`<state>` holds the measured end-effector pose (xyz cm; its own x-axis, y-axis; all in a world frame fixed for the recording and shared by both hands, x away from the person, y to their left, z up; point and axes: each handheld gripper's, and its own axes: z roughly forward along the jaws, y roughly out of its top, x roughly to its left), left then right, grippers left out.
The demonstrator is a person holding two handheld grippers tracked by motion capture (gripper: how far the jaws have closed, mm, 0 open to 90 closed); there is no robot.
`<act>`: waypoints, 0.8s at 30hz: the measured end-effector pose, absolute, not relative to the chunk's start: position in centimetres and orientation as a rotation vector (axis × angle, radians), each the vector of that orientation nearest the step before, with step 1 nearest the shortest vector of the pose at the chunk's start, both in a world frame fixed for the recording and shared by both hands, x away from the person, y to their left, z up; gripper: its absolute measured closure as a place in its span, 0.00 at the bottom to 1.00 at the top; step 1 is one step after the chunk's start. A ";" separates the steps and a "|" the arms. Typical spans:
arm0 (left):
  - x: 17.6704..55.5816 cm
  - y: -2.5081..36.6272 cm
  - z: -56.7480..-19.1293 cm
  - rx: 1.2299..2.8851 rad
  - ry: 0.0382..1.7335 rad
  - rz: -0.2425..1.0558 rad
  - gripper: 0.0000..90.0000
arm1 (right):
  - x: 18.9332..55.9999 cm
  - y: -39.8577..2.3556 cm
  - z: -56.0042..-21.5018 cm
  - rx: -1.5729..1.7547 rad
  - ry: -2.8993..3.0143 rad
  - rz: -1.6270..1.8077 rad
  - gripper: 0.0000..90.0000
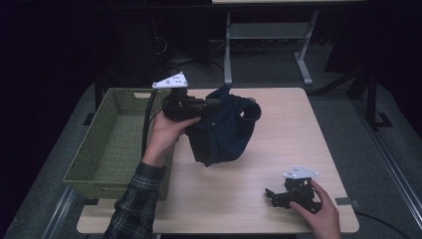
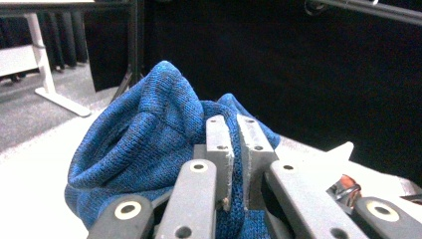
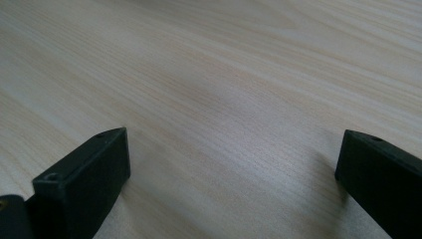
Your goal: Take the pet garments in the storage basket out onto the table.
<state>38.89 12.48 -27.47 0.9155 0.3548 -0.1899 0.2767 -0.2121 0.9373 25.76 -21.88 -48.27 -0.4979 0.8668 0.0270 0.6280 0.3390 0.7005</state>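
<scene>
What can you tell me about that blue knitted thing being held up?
The blue knitted garment looks like soft wool, dark in the high view and bright blue up close. It hangs bunched and folded, its lower end at the wooden table. The left gripper has its jaws shut on a fold, beside the green basket.

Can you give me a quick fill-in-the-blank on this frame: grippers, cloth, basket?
1. The left gripper is shut on the ____ knitted garment.
2. The right gripper rests with its jaws ____ over the bare wooden table.
3. The green basket sits at the table's ____ side, seen from the high view.
4. The garment hangs ____ the table, beside the basket.

Missing words: blue; open; left; above
</scene>
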 end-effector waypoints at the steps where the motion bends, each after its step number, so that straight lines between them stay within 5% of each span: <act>1: 39.0 12.1 -27.7 1.814 0.472 0.073 0.95 | 25.8 -21.9 -48.3 1.324 2.258 0.944 0.01; 24: 41.1 4.8 -34.4 1.921 0.428 0.012 0.94 | 25.8 -21.9 -48.3 1.323 2.258 0.945 0.01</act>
<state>41.07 4.80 -34.37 0.9343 0.3003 -0.1921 0.2888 -0.3217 0.9017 25.76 -21.88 -48.28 -0.4983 0.8666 0.0270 0.6275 0.3390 0.7009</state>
